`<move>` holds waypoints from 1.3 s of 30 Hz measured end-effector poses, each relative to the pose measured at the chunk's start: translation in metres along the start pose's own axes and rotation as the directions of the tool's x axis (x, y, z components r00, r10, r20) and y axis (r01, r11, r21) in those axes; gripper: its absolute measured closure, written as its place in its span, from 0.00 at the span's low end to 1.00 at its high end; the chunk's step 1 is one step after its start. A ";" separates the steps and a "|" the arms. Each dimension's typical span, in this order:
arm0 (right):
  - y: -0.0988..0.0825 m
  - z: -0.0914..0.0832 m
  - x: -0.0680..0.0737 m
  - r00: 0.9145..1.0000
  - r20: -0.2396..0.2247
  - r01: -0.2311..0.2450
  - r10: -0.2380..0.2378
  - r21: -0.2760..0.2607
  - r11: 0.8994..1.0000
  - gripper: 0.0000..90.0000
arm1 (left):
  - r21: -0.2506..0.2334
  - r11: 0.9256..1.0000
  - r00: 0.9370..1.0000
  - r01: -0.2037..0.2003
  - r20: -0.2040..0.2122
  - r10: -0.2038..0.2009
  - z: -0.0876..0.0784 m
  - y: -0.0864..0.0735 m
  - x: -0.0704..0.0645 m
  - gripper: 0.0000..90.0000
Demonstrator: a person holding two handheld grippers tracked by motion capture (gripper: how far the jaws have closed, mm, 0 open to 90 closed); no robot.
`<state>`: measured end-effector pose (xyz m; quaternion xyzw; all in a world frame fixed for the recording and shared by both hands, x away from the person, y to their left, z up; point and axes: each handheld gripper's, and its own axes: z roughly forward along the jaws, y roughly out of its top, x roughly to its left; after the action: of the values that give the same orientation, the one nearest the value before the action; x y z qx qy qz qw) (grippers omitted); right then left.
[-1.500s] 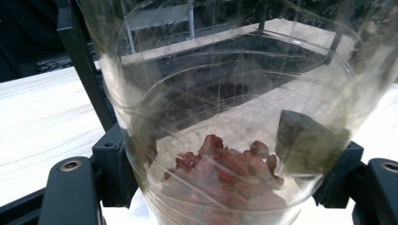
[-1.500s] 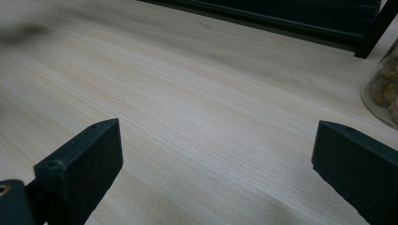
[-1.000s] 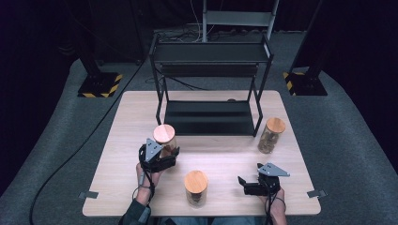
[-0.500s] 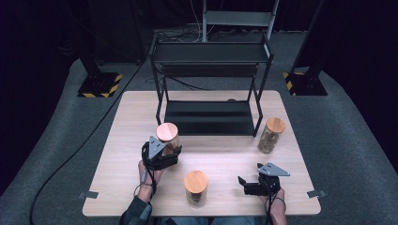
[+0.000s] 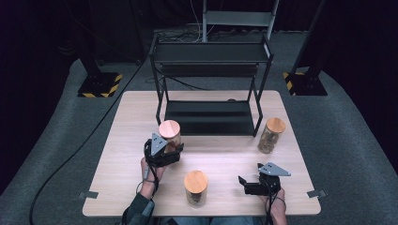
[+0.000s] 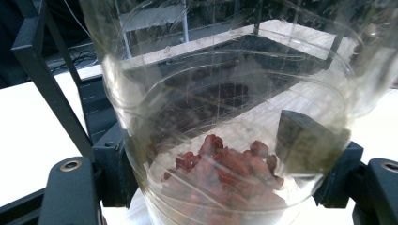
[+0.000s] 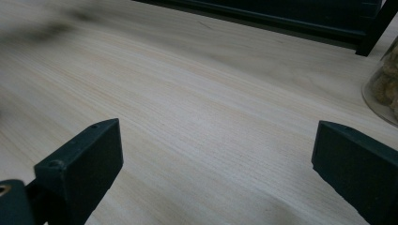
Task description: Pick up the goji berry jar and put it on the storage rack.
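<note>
My left gripper (image 5: 171, 149) is shut on a clear glass jar (image 5: 170, 136) with a round wooden lid, held just in front of the black shelf rack (image 5: 211, 75). In the left gripper view the jar (image 6: 225, 117) stands between both jaws, with red dried berries (image 6: 225, 164) in its bottom. A second lidded jar (image 5: 195, 187) stands near the table's front edge. A third jar (image 5: 271, 135) with brown contents stands by the rack's right leg. My right gripper (image 5: 244, 183) rests low at the front right, open, and in its own view the gripper (image 7: 216, 164) has bare wood between the jaws.
The rack's lower shelf (image 5: 209, 117) lies on the wooden table (image 5: 225, 154). The brown jar's edge (image 7: 385, 84) shows at the right of the right gripper view. Yellow-black striped stand feet (image 5: 98, 84) sit on the grey floor beyond the table.
The left gripper with its jar has shifted slightly right and toward the rack. The right gripper has stayed where it was.
</note>
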<state>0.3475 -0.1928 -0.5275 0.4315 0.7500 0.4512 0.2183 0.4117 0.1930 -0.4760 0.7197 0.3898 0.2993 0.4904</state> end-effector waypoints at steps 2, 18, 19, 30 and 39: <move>0.000 0.000 0.000 1.000 0.000 0.001 -0.001 0.000 1.000 0.02 | 0.000 1.000 1.000 0.000 0.000 0.000 0.001 0.001 0.000 0.28; 0.000 0.000 0.000 1.000 0.001 -0.001 0.001 0.002 1.000 0.02 | -0.001 1.000 1.000 -0.004 0.007 0.004 0.010 0.006 0.001 0.28; 0.000 0.000 0.000 1.000 0.001 -0.001 0.001 0.003 1.000 0.02 | -0.001 1.000 1.000 -0.004 0.007 0.004 0.011 0.006 0.001 0.28; 0.000 0.000 0.000 1.000 -0.001 -0.002 0.002 0.004 1.000 0.02 | 0.001 1.000 1.000 0.001 0.005 -0.001 0.017 0.008 0.003 0.28; 0.000 0.001 0.000 1.000 -0.003 -0.002 0.002 0.005 1.000 0.02 | -0.001 1.000 1.000 0.002 0.005 -0.002 0.022 0.011 0.005 0.28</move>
<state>0.3482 -0.1928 -0.5276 0.4321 0.7512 0.4501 0.2155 0.4348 0.1842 -0.4724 0.7197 0.3894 0.2972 0.4920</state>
